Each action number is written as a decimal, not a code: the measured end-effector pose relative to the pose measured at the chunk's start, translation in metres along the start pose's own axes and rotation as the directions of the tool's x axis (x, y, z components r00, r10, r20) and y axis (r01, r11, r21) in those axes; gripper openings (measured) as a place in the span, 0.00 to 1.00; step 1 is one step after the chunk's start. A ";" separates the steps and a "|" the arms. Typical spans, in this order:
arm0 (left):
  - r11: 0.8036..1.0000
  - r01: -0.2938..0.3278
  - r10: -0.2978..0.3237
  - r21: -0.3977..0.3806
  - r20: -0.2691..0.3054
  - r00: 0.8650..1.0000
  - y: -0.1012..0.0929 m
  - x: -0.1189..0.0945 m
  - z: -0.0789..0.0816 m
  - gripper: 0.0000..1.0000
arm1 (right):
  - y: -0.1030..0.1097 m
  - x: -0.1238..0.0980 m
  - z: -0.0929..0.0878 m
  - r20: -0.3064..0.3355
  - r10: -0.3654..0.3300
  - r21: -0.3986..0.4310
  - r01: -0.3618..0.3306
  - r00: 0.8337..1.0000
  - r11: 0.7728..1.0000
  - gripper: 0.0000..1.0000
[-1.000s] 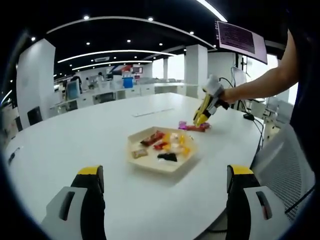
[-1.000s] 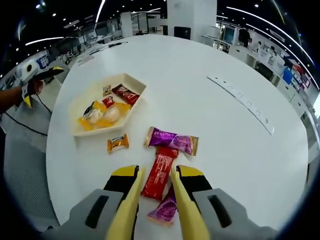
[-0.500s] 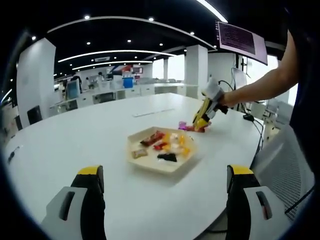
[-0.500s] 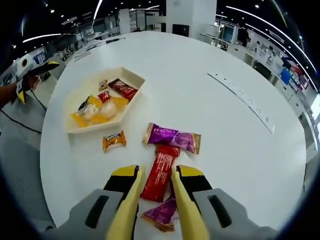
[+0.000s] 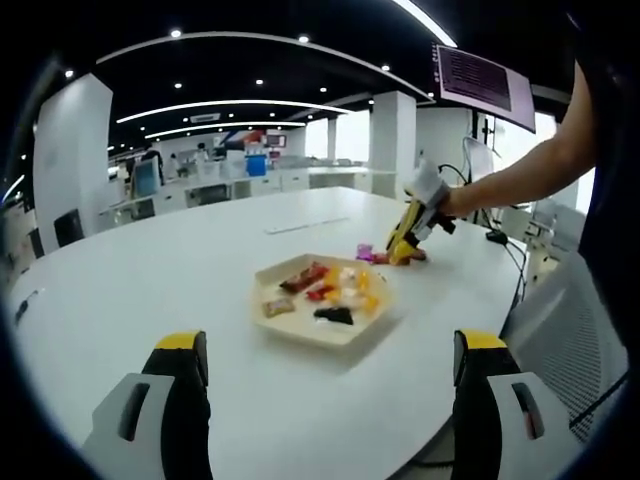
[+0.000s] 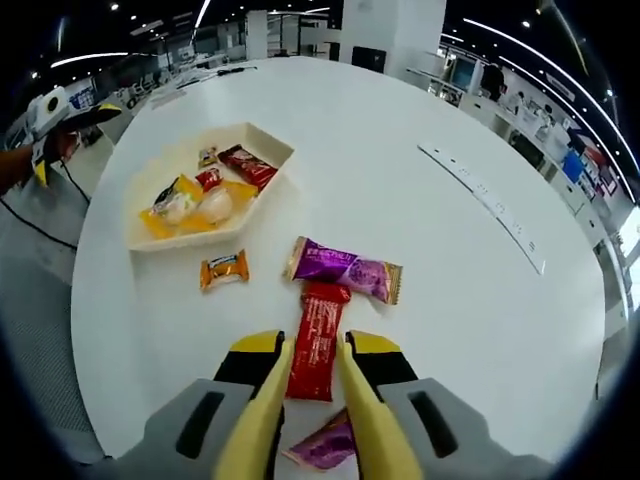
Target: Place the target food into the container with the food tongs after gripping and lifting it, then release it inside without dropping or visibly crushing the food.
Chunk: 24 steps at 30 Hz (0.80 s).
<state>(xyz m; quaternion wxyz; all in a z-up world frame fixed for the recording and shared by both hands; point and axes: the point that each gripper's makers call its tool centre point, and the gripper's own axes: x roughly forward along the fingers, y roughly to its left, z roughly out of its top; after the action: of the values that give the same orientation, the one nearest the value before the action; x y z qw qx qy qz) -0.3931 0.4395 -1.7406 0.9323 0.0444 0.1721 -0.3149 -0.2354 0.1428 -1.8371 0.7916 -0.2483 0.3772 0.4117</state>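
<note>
1. Right tongs [image 6: 312, 372] sit low over the white table [image 6: 480, 300]. The yellow arms are nearly closed around the near end of the red snack bar [image 6: 317, 340]. I judge it pinched, not yet lifted off the table.
2. Left tongs [image 5: 325, 372] are wide apart, holding nothing, parked well short of the tray [image 5: 322, 298].
3. The red bar's far end touches the purple wrapper [image 6: 345, 271]. A second purple packet [image 6: 325, 443] lies under the right tongs. An orange candy [image 6: 224, 269] lies between bar and tray.
4. The tray [image 6: 262, 200] is up-left in the right gripper view and already holds several wrapped snacks.
5. I'd keep the squeeze light, lift straight up so the purple wrapper doesn't drag, and carry level.
6. I'd lower into a bare patch of tray, then open.
</note>
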 end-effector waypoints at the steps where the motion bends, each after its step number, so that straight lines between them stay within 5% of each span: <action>1: 1.000 0.000 0.000 -0.001 0.001 1.000 0.000 0.000 0.000 0.99 | 0.000 0.000 0.000 0.000 0.002 0.004 -0.002 1.000 1.000 0.23; 24: 1.000 -0.006 0.006 -0.002 0.005 1.000 0.001 0.000 0.001 0.99 | -0.006 -0.008 0.000 0.006 0.004 0.027 -0.004 1.000 1.000 0.23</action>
<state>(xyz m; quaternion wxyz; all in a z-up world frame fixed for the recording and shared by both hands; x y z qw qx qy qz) -0.3922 0.4406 -1.7396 0.9338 0.0433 0.1699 -0.3120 -0.2336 0.1357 -1.8304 0.7951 -0.2358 0.3810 0.4088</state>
